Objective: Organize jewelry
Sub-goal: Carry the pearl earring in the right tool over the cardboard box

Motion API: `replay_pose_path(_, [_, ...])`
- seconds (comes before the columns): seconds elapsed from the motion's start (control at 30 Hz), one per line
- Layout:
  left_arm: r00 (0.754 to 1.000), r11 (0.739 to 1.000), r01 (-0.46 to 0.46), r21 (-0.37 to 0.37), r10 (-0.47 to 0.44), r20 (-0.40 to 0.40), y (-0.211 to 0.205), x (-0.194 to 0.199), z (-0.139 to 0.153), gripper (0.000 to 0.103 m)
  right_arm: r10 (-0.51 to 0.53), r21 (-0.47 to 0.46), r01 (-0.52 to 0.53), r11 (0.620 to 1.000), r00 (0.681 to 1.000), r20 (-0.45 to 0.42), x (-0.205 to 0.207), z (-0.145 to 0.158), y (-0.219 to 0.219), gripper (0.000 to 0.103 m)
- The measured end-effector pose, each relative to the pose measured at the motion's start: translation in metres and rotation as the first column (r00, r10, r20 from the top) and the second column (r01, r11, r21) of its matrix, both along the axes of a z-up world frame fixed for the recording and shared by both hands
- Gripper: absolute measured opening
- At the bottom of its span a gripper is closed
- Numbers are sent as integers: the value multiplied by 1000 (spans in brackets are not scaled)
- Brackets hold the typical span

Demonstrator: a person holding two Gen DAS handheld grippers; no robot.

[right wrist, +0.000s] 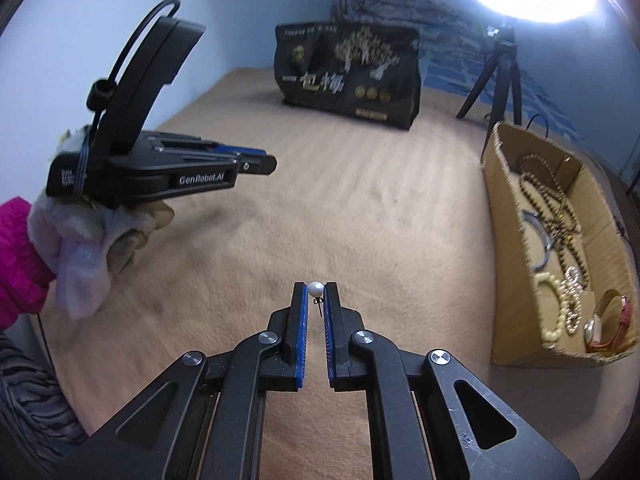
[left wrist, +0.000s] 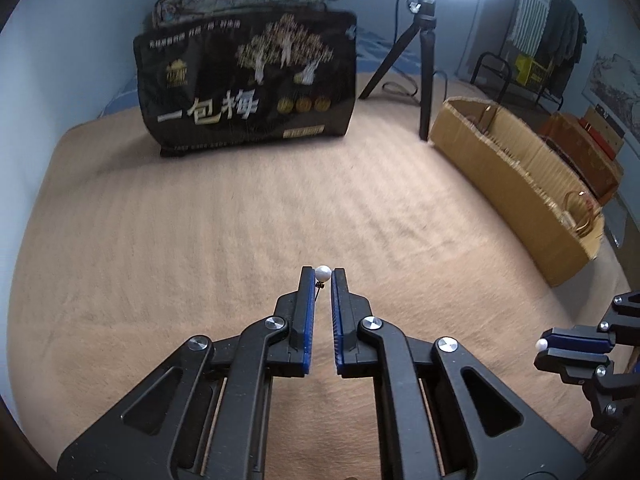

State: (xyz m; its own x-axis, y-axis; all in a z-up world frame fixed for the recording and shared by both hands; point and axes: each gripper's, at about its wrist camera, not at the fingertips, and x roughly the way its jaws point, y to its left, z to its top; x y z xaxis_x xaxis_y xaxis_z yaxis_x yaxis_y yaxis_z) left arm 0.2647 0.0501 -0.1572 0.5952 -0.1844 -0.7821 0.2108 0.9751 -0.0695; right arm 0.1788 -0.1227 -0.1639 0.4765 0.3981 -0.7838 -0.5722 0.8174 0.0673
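Observation:
My left gripper (left wrist: 322,274) is shut on a white pearl stud earring (left wrist: 322,273), pinched at the fingertips above the tan blanket. My right gripper (right wrist: 316,290) is shut on a second pearl stud earring (right wrist: 315,289), its post pointing back between the blue pads. The right gripper also shows at the right edge of the left wrist view (left wrist: 545,346), pearl at its tip. The left gripper shows in the right wrist view (right wrist: 268,164), held in a gloved hand, up and left. A cardboard box (right wrist: 496,216) at the right holds bead necklaces, bracelets and a watch.
A black printed bag (left wrist: 248,80) stands at the back of the blanket (left wrist: 200,220). A ring light on a tripod (left wrist: 424,52) stands behind the cardboard box (left wrist: 500,184). A wall runs along the left. More boxes sit beyond the cardboard box.

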Motion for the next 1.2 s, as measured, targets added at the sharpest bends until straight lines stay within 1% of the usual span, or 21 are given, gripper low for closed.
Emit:
replay_pose_path(0.33, [997,998,32,-61,-27,78,-22,-1,37,6,-66,38,63,997,995,73,8,35,-26,6])
replay_pose_path(0.53, [992,994,62,-86,-52,118,-45,1,55,6,-138,57,133,990,985,106,15,50,-54,6])
replay_pose_path(0.7, [985,991,103,-89,-89,147,-71,5,65,6,-218,77,210,975,969,118,23,60,-86,6])
replay_pose_path(0.93, [978,984,141,-112,-121,169,-111,19,69,6,-306,81,297,951,943,129,37,66,-121,6])
replay_pose_path(1.2, [974,980,173,-101,-155,165,-155,43,68,6,-352,63,347,936,932,89,51,56,-139,6])
